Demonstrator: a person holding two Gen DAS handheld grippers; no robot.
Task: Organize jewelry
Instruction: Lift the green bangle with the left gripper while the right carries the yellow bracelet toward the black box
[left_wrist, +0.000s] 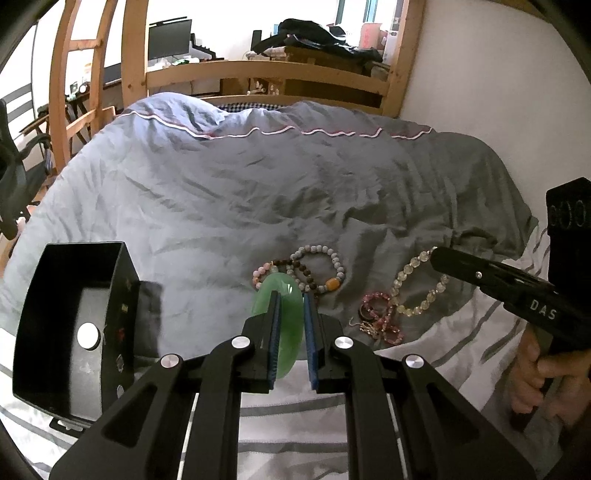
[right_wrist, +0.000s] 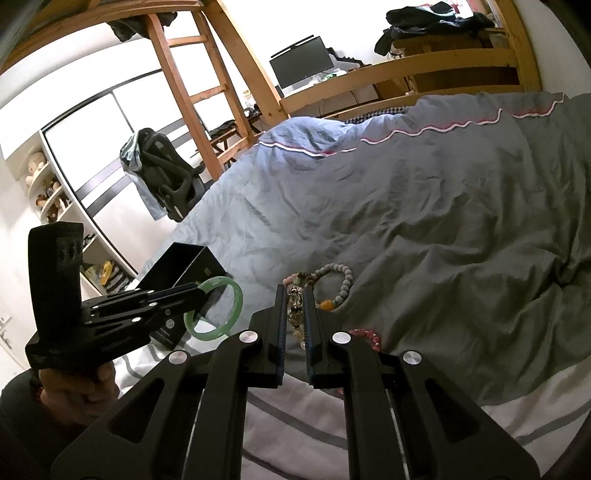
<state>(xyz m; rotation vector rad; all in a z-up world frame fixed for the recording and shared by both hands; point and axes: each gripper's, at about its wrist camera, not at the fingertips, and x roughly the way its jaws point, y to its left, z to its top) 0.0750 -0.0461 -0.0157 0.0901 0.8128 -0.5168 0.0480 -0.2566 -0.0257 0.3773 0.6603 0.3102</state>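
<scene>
My left gripper (left_wrist: 291, 295) is shut on a green jade bangle (left_wrist: 264, 291) and holds it upright, a little above the bed. An open black box (left_wrist: 122, 314) stands to its left on the bedding. In the right wrist view the left gripper (right_wrist: 201, 288) holds the bangle (right_wrist: 236, 306) just in front of the box (right_wrist: 192, 258). My right gripper (right_wrist: 295, 291) is shut on a clear bead bracelet (right_wrist: 295, 310), which lies on the quilt. The left wrist view shows the right gripper's tip (left_wrist: 436, 256) at the top of that bracelet (left_wrist: 424, 304).
A grey bead bracelet (left_wrist: 325, 251), a brown bead strand (left_wrist: 306, 273) and a pink bracelet (left_wrist: 384, 321) lie together on the grey quilt (left_wrist: 221, 184). A striped white sheet (left_wrist: 295, 417) covers the near side. The wooden bed rail (left_wrist: 258, 70) and a ladder (right_wrist: 199, 96) stand beyond.
</scene>
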